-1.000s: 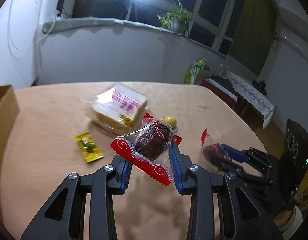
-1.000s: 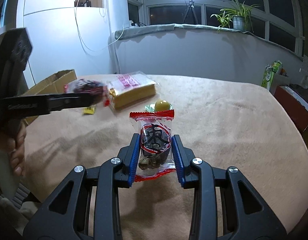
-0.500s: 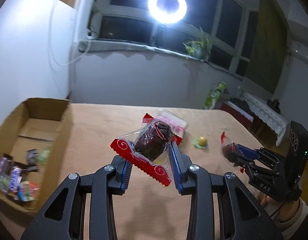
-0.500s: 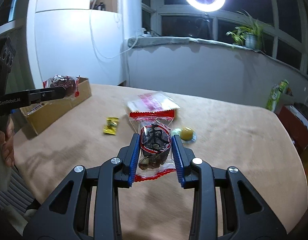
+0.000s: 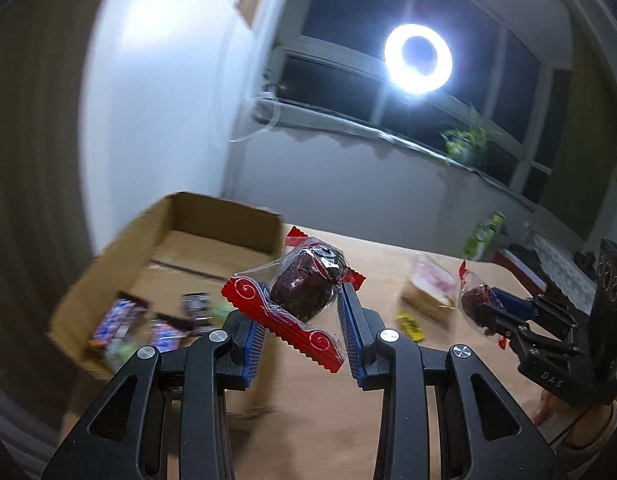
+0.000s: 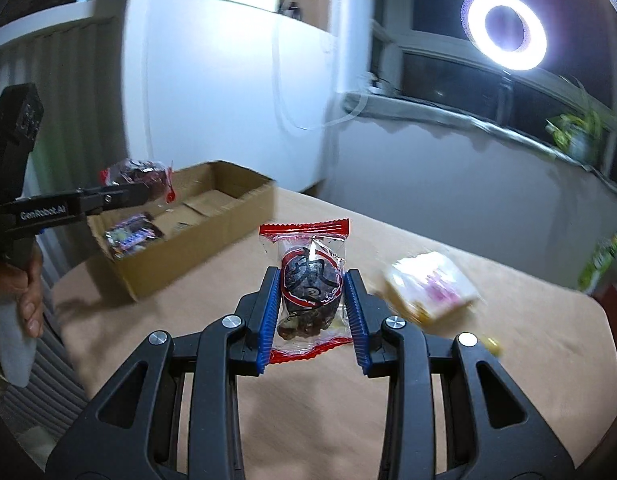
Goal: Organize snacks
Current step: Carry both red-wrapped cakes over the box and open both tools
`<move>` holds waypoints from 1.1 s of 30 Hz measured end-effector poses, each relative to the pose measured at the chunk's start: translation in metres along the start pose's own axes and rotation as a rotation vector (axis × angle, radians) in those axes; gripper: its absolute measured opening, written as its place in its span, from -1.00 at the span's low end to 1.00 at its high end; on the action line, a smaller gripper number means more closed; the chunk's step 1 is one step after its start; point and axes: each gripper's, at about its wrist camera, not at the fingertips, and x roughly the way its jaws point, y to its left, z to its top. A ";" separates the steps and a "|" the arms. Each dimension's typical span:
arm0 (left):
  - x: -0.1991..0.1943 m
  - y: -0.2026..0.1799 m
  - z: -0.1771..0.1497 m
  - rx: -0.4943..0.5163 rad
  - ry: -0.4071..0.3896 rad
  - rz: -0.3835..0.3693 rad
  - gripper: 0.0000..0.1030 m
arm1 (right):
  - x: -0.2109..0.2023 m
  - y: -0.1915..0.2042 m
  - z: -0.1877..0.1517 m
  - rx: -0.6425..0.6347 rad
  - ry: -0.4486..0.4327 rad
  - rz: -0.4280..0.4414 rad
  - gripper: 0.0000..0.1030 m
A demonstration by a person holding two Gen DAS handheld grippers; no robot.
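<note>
Left gripper [image 5: 300,320] clamps a red-edged date packet [image 5: 298,296] just short of the cardboard box [image 5: 228,216] rim; right gripper [image 6: 310,312] pinches its own date pack [image 6: 310,292], open tabletop [image 6: 508,360] beside the box.

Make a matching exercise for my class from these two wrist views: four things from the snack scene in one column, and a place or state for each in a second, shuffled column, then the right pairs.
Things
1. cardboard box
2. red-edged date packet
3. yellow candy
4. clear pink-printed packet

Places or states
A. lying flat on the table, small, beside a bigger packet
B. open on top, wrapped snacks inside
C. clamped between the right gripper's blue pads
D. on the table, right of the held packet in the right wrist view

Pairs: 1-B, 2-C, 3-A, 4-D
</note>
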 end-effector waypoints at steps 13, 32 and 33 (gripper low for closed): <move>-0.022 0.063 0.000 -0.090 -0.017 0.089 -0.35 | 0.047 0.083 0.043 -0.111 -0.028 0.135 -0.35; -0.004 0.091 -0.005 -0.116 0.039 0.158 0.41 | 0.116 0.135 0.058 -0.191 0.023 0.216 -0.03; -0.006 0.091 -0.006 -0.117 0.040 0.155 0.41 | 0.115 0.132 0.056 -0.184 0.025 0.209 -0.03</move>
